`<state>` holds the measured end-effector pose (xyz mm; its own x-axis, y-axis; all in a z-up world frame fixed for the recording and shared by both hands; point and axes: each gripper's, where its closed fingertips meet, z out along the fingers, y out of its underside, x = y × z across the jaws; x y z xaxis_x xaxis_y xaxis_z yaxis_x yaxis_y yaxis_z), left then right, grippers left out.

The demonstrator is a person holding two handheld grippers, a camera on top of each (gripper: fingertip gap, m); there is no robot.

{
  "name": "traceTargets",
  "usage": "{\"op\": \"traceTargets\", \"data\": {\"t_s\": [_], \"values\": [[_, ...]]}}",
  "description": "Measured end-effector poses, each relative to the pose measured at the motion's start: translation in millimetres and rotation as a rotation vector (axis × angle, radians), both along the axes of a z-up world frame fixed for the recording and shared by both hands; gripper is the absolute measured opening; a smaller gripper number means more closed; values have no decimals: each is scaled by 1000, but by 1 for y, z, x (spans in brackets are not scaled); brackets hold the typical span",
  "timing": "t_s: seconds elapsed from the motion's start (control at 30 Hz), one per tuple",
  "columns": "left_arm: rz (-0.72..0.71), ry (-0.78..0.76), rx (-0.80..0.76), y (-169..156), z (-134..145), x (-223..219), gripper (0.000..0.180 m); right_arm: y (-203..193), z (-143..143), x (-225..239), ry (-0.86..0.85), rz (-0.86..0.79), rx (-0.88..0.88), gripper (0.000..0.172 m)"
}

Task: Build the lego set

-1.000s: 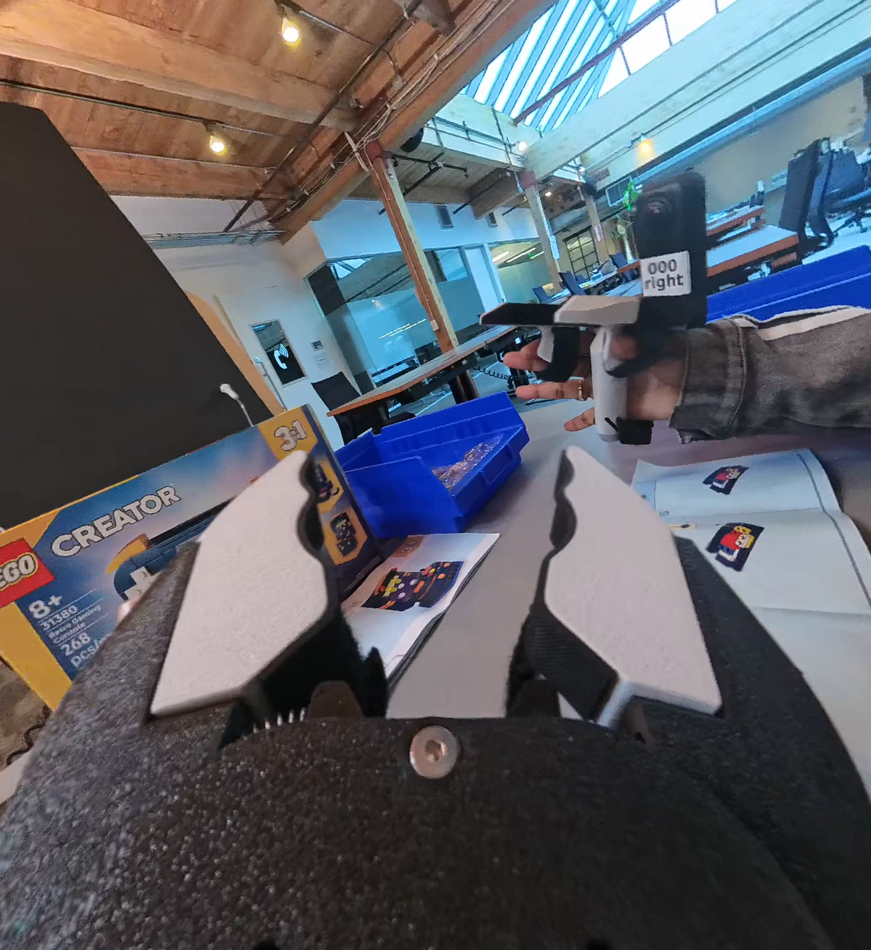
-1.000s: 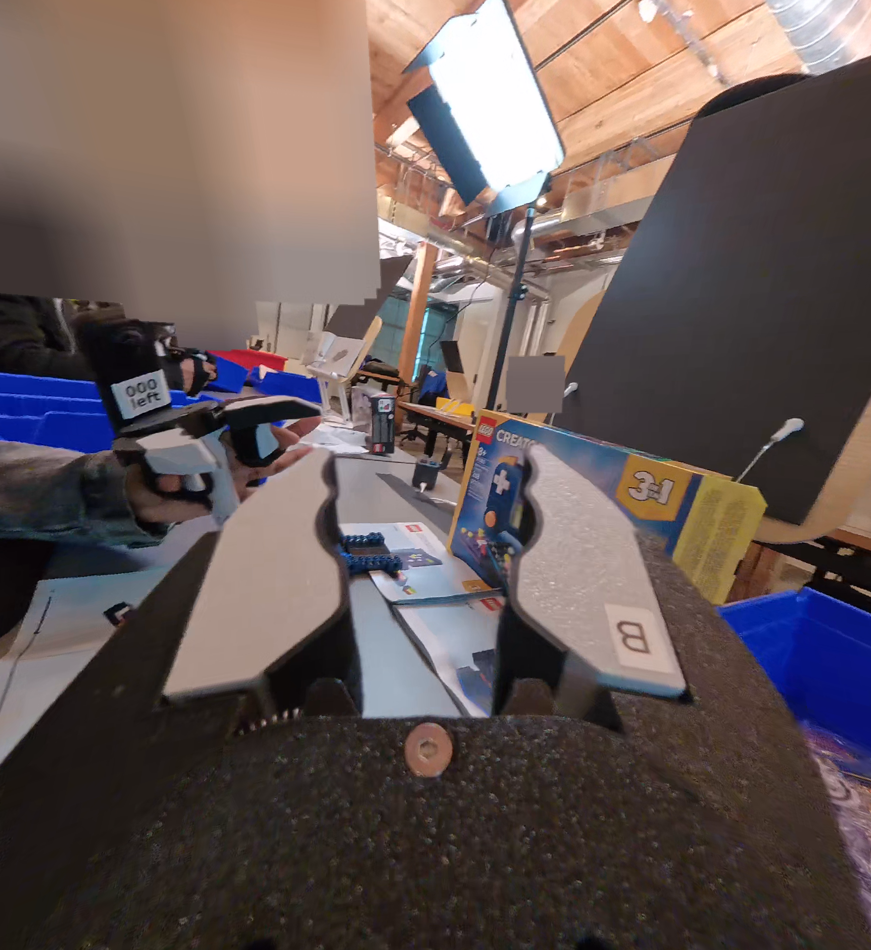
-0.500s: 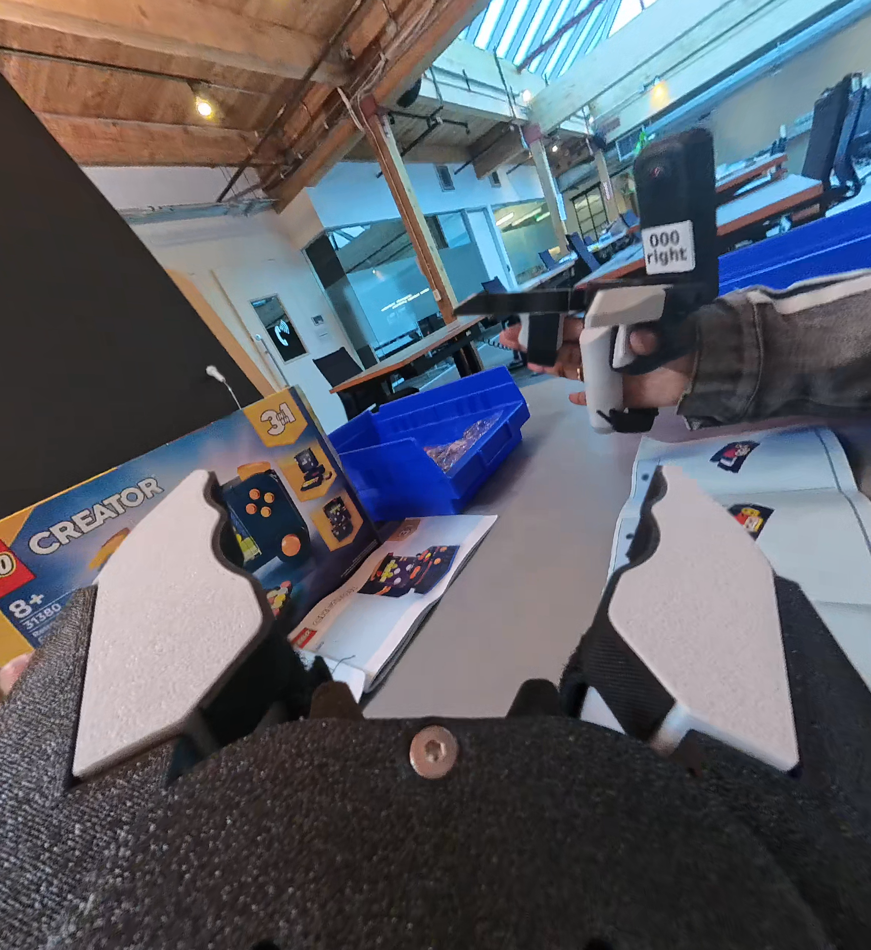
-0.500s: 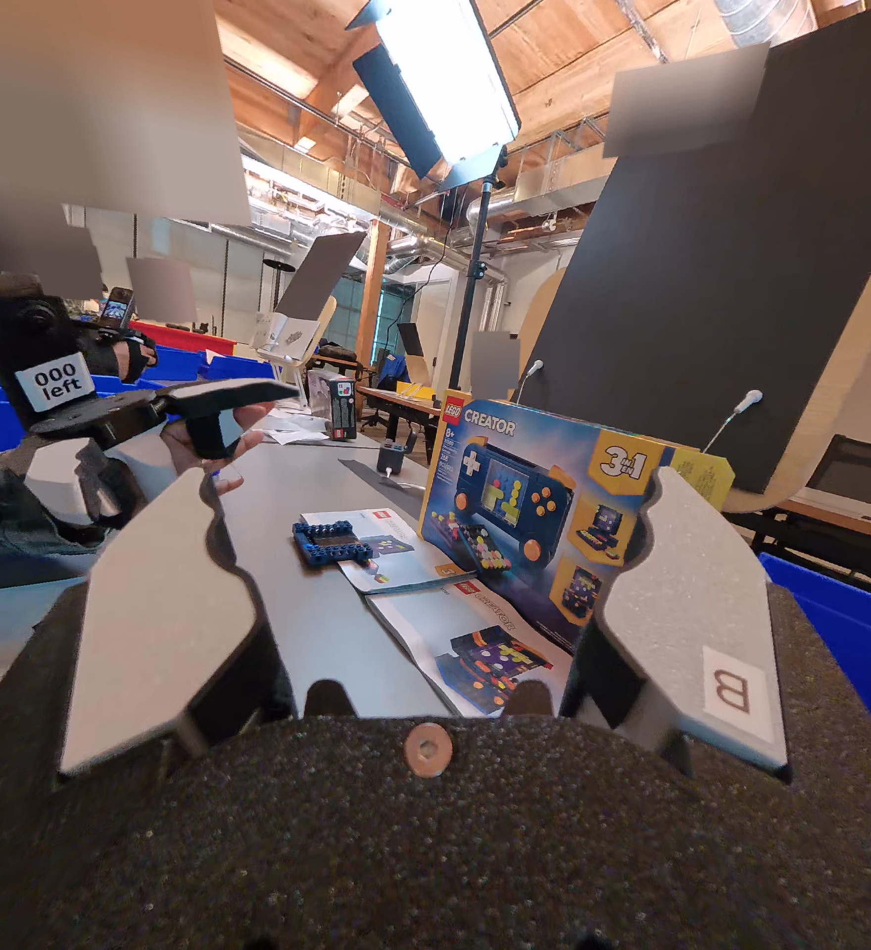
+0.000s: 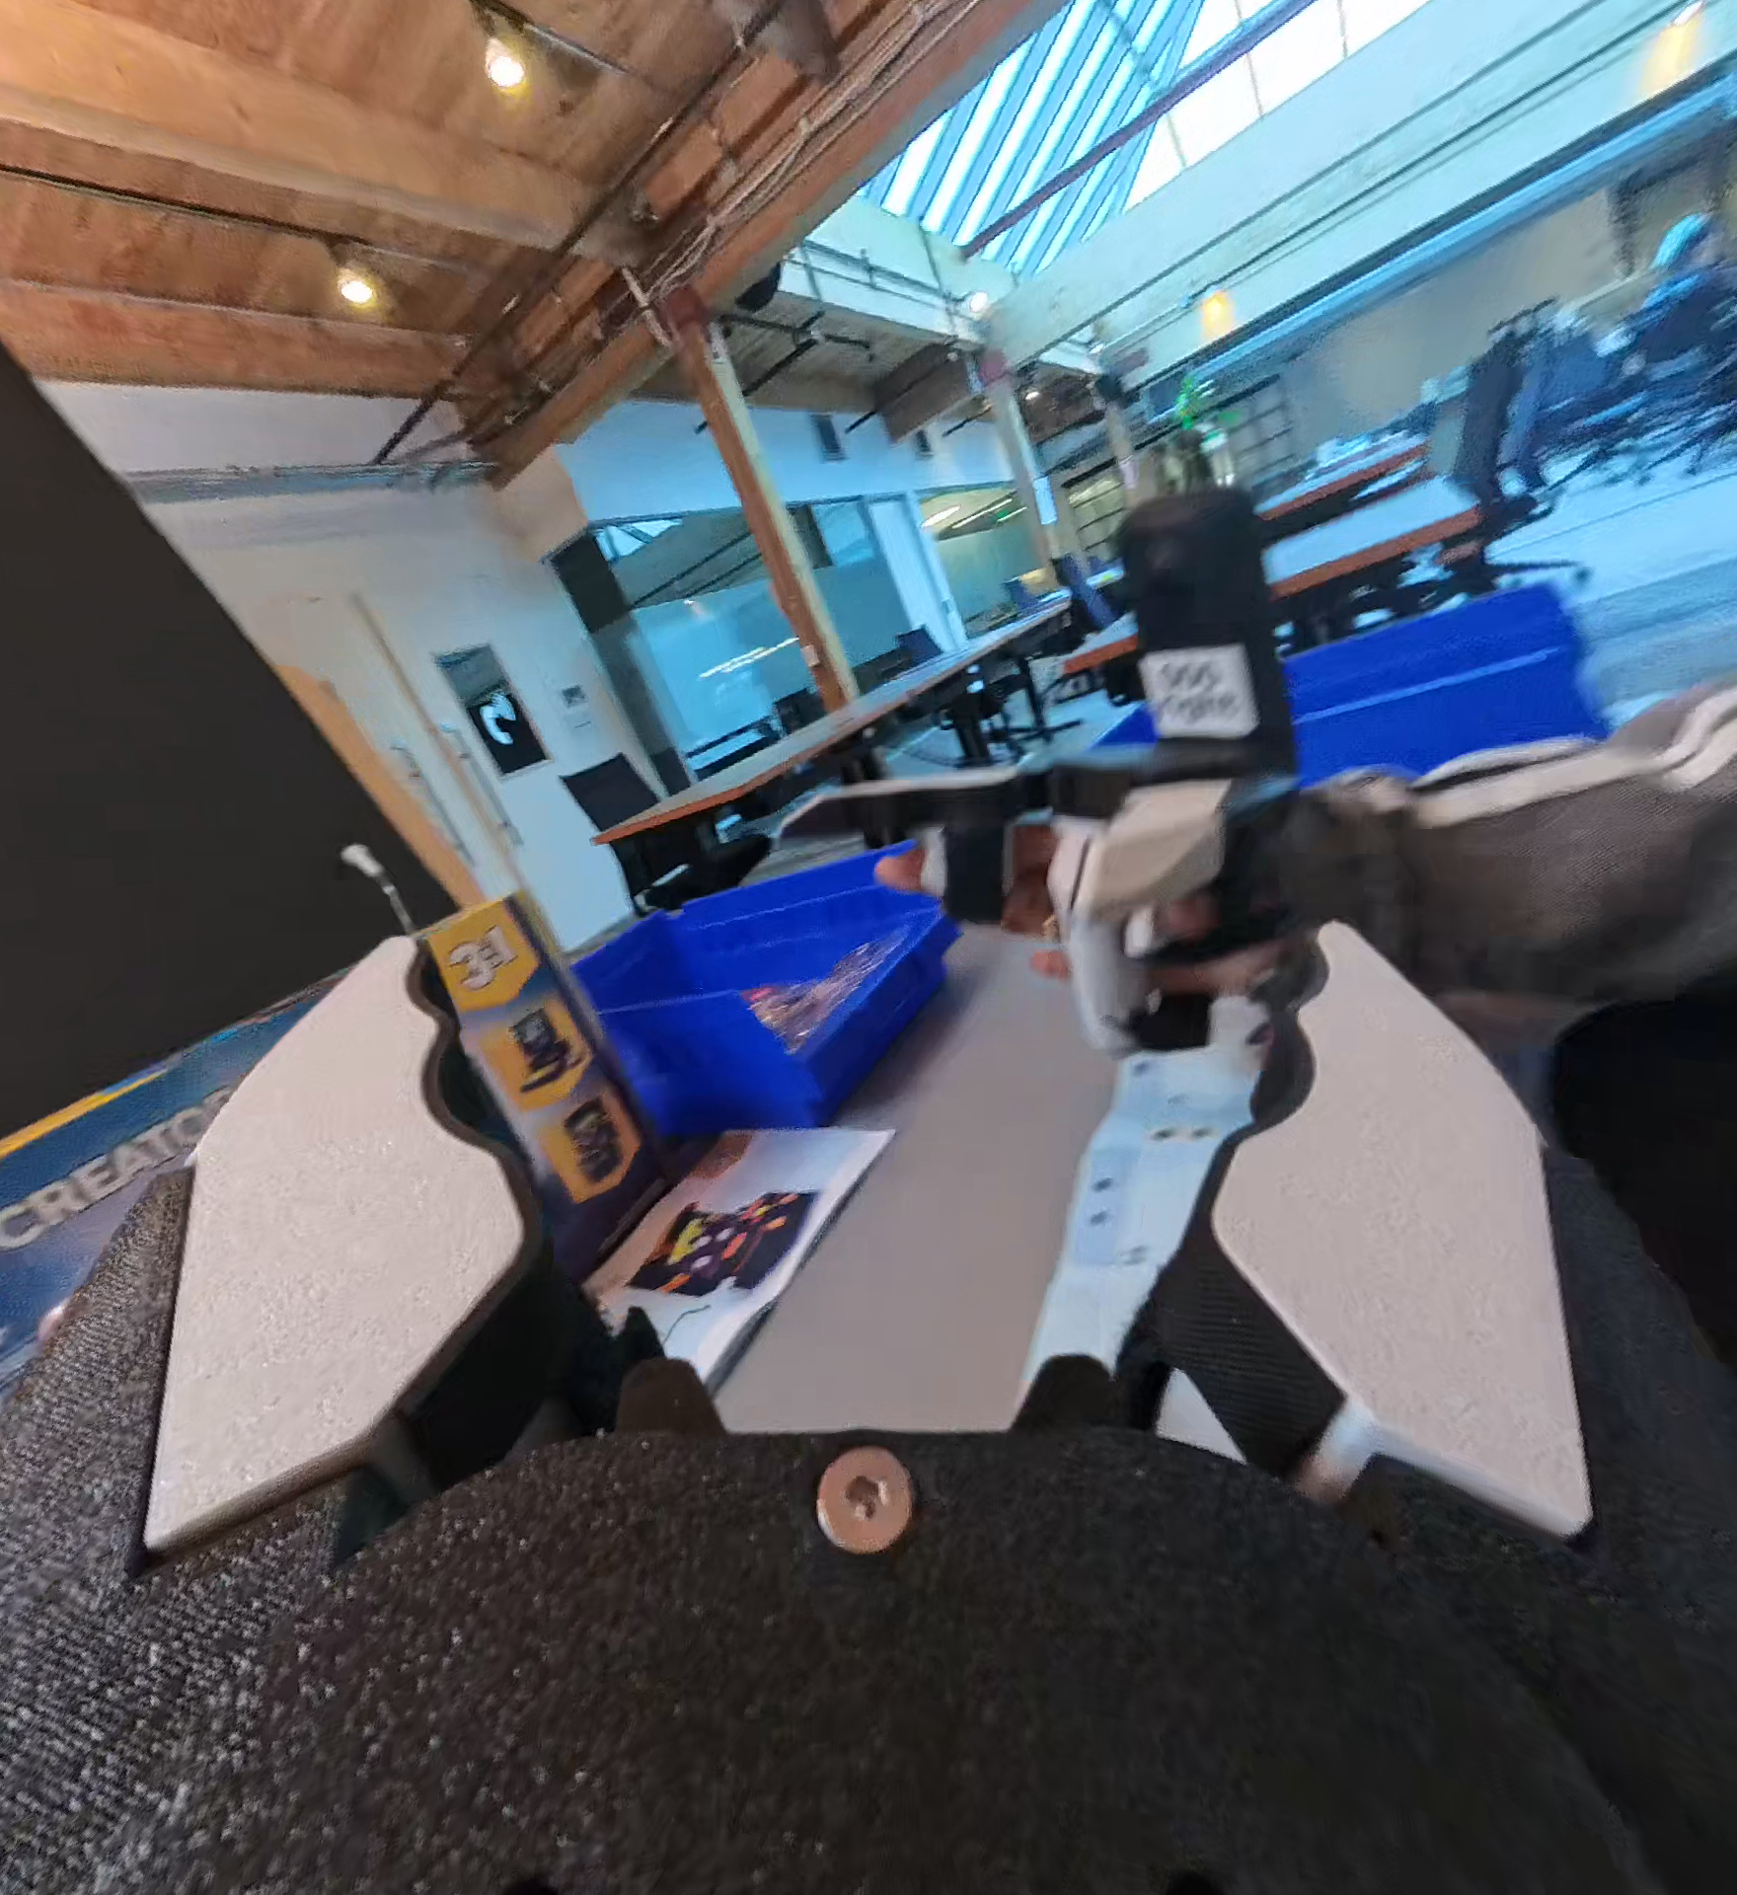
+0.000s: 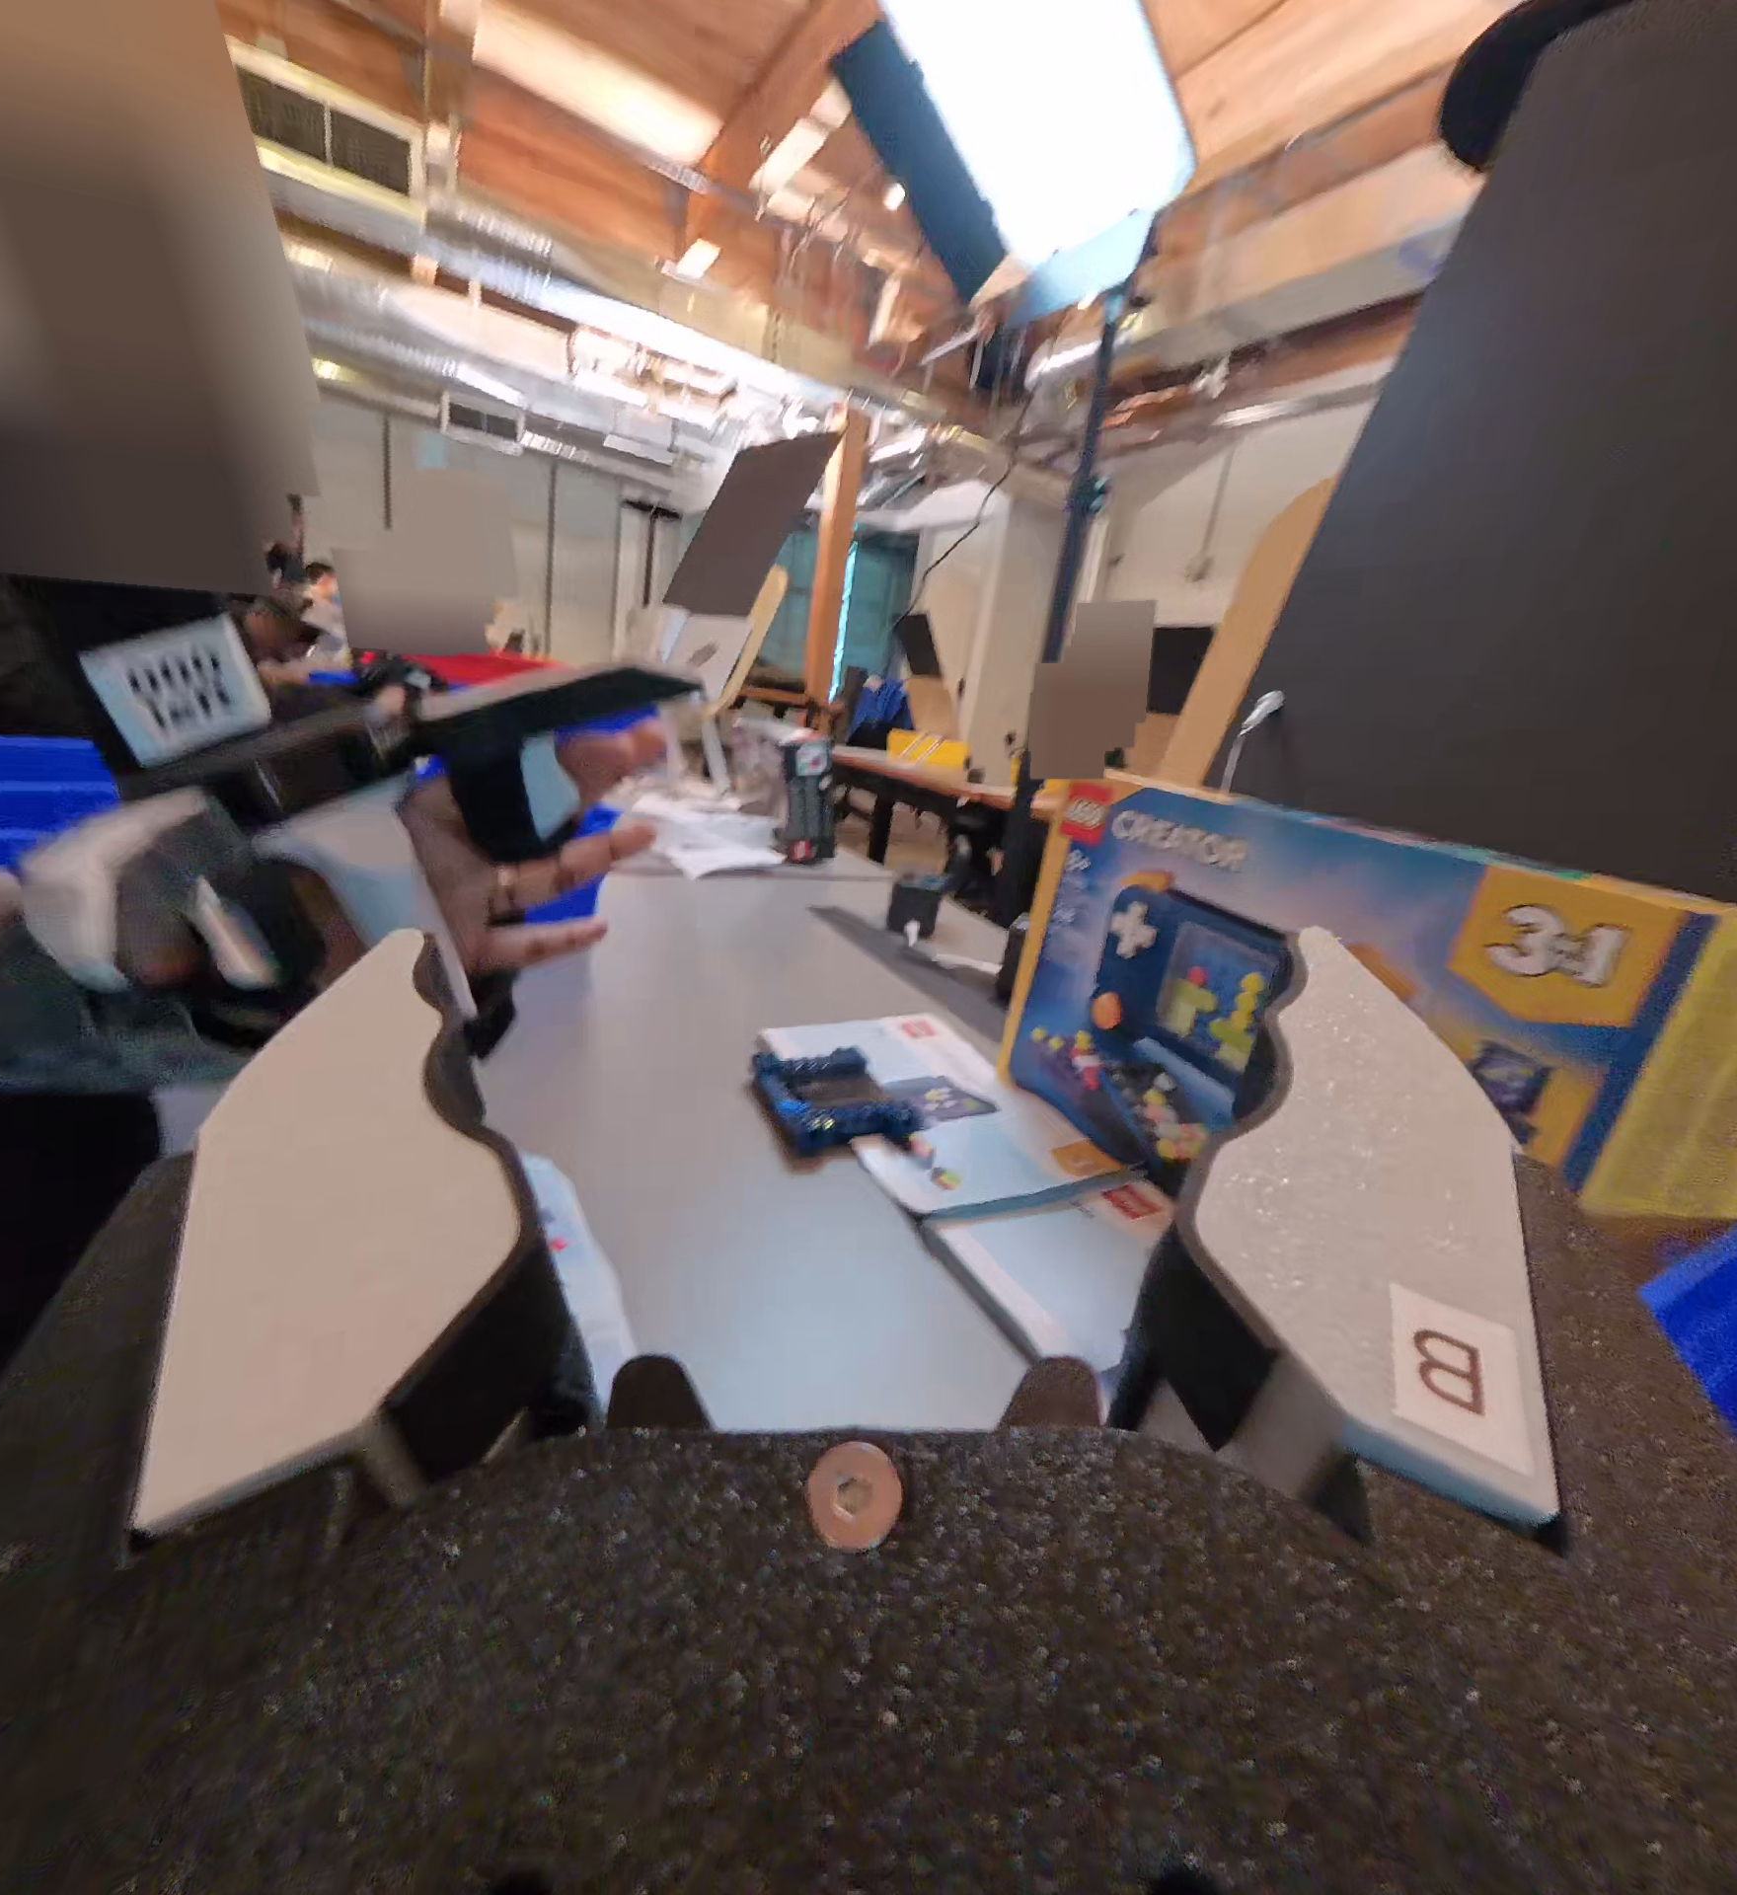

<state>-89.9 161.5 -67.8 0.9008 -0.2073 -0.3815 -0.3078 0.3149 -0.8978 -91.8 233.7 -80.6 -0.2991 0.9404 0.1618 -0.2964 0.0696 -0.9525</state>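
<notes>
Both tongs (image 5: 869, 974) (image 6: 859, 974) gape above grey table (image 6: 741, 1025).

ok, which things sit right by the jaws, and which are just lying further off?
By the jaws:
- left gripper: open, empty
- right gripper: open, empty
- toy box
- booklet
- blue brick build
- blue bin

Further off:
- lamp
- black board
- desks

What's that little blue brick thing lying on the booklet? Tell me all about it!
The blue brick build is a flat, roughly square frame of dark blue studded plastic with a darker middle. It lies flat on an open booklet on the grey table, left of the standing toy box. Neither claw touches it.
</notes>
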Motion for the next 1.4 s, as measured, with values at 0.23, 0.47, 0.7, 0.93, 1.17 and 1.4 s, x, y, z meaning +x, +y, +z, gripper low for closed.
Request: {"op": "traceTargets", "data": {"t_s": [0.23, 0.47, 0.7, 0.93, 1.17, 1.4], "values": [[-114, -236, 52, -88, 45, 29, 139, -59, 6, 5, -42, 62, 88, 144], [-161, -271, -85, -103, 76, 22, 139, -117, -6, -41, -145, 221, 76, 139], [-411, -330, -73, -136, 90, 59, 133, -143, -34, -111, -403, 344, 215, 124], [-750, -652, 60, -197, 122, 56, 111, -244, 21, -197, -473, 675, 186, 32], [-663, -575, 63, -211, 120, 48, 109, -393, -61, -218, -906, 1050, 790, 21], [-463, -584, 19, -205, 102, 15, 106, -428, -135, -213, -999, 1080, 1246, 19]]}}
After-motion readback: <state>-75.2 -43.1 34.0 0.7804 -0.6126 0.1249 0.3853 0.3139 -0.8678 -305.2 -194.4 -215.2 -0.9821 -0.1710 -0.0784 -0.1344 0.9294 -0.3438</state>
